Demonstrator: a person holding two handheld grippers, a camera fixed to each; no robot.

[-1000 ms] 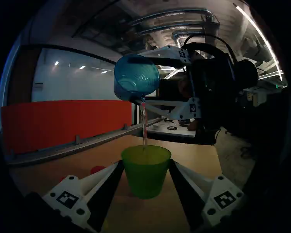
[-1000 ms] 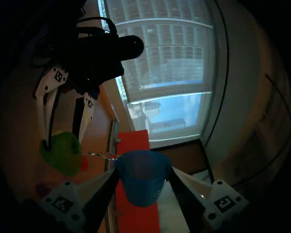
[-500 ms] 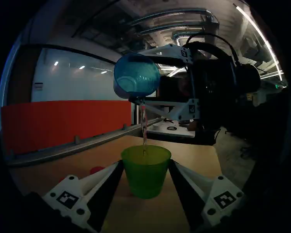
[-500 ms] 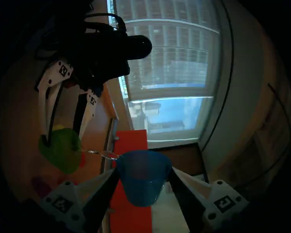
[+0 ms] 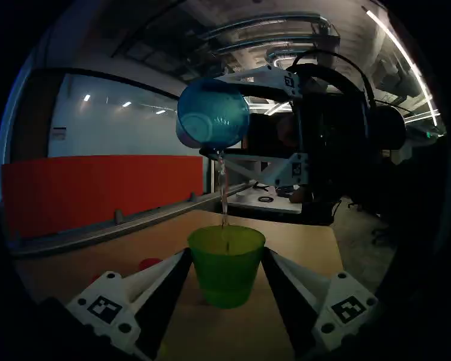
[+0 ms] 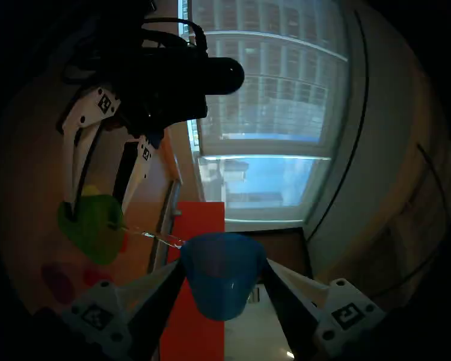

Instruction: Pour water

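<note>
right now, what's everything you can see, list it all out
green cup: one, green, upright above the table, between the left gripper's fingers
blue cup: one, blue, tipped over above the green cup
water stream: one, clear, running from blue cup into green cup
small red object: at least one, red, on the table left of the green cup
table: one, tan wood
partition: one, orange-red, behind the table
window: one, bright, with blinds
left gripper: one, white, shut on green cup
right gripper: one, white, shut on blue cup
</note>
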